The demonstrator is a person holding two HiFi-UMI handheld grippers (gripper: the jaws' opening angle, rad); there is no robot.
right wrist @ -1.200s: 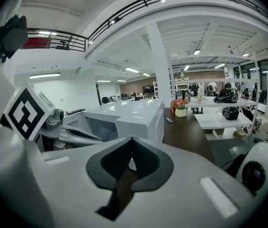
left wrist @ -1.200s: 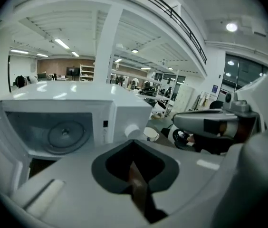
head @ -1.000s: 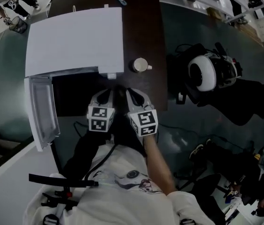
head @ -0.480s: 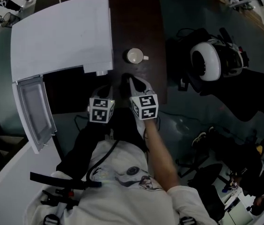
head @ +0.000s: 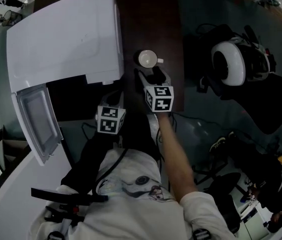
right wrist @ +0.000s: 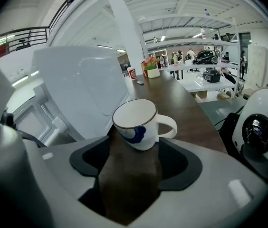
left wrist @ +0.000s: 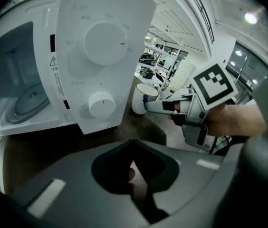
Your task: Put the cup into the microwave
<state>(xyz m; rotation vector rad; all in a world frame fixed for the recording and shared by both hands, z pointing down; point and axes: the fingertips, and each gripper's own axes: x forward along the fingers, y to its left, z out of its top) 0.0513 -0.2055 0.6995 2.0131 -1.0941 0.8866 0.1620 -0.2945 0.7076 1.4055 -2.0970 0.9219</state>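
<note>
**Cup on the table at the mouth of the opened right gripper, microwave door open**

The cup point(head: 146, 59) is seen standing upright on the dark brown table point(head: 151, 14), outside the microwave point(head: 63, 39). It is placed just beside the microwave's front right corner, between that corner and the table's right edge, toward the table's near right corner. It is white with a dark rim and a blue mark on its side, and its handle is turned toward the table's right edge.

The right gripper point(head: 152, 75) is held low over the table's near edge and pointed at the cup. Its jaws have just been opening and are now spread wide. The cup is found at the far end of the gap between them, with bare table visible in the rest of the gap. No pad is seen pressed against the cup.

The left gripper point(left wrist: 133, 156) is held beside the right one, in front of the microwave's control panel with its two knobs point(left wrist: 101, 103). Its jaws are brought together and nothing is held between them.

The microwave is set on the left part of the table. Its door point(head: 36, 121) is swung fully open at the near left, past the table's near edge, and the glass turntable point(left wrist: 27, 102) can be seen inside the cavity.
</note>
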